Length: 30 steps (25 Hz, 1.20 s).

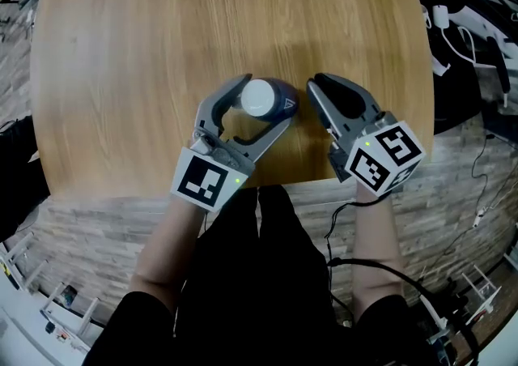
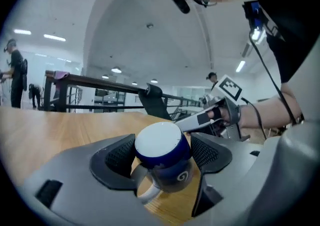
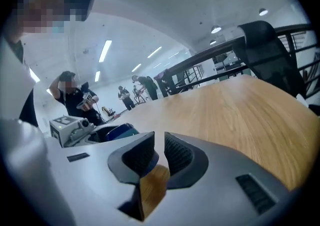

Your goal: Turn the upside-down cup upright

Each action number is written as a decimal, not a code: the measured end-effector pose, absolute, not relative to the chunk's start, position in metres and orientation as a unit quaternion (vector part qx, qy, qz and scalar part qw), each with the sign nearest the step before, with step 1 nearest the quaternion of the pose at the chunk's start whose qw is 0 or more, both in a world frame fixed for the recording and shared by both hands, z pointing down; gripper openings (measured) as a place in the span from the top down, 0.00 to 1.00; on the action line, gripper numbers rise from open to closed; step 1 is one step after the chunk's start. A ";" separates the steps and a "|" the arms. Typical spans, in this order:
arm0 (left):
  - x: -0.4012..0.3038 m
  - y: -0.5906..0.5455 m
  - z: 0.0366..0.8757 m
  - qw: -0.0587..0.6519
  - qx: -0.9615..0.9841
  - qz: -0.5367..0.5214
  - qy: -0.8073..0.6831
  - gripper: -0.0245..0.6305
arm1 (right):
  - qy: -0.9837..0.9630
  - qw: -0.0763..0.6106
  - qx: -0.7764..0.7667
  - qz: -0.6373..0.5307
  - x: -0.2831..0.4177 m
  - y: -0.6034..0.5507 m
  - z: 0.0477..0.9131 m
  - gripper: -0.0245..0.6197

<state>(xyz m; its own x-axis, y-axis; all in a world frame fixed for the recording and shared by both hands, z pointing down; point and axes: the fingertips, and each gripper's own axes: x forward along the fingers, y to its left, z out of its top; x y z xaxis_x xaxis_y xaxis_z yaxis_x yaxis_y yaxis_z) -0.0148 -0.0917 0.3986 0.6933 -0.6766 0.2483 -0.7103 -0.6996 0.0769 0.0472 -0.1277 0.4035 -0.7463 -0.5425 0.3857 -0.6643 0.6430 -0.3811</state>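
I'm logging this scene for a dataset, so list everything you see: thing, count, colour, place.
table: one, light wood, under both grippers
cup: one, dark blue, white base up, near the table's front edge
chair: one, black, beyond the table
cables: several, black and white, floor at right
bystanders: several, dark clothes, distant background
left gripper: one, grey, closed on the cup
right gripper: one, grey, shut and empty, right of the cup

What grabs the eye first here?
A blue cup, upside down with its white base up, stands near the front edge of the wooden table, with the left gripper closed on its sides. Just right of it is the right gripper, jaws nearly together with nothing between them.
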 end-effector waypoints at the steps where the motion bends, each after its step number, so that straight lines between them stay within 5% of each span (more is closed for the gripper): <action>1: -0.011 -0.091 0.402 0.071 0.916 0.119 -0.377 0.42 | -0.898 0.133 0.340 0.245 0.046 -0.125 0.408 0.89; 13: 0.021 -0.091 0.425 -0.049 0.893 0.276 -0.352 0.42 | -0.881 0.177 0.362 0.249 0.045 -0.119 0.438 0.89; 27: 0.025 -0.082 0.373 -0.041 0.920 0.171 -0.351 0.42 | -0.869 0.136 0.424 0.215 0.080 -0.128 0.411 0.89; 29: 0.011 -0.073 0.346 -0.046 0.912 0.148 -0.379 0.54 | -0.870 0.115 0.442 0.186 0.082 -0.120 0.378 0.90; 30: 0.002 -0.069 0.333 -0.040 0.905 0.134 -0.403 0.68 | -0.871 0.106 0.449 0.168 0.081 -0.113 0.359 0.91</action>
<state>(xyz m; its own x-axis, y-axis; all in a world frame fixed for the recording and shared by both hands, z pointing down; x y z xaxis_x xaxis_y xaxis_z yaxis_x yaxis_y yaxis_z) 0.0025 -0.0686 0.3328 0.6398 -0.7393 0.2100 -0.7179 -0.6724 -0.1803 0.0808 -0.1134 0.3594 -0.5748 -0.7464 0.3354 -0.8176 0.5405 -0.1985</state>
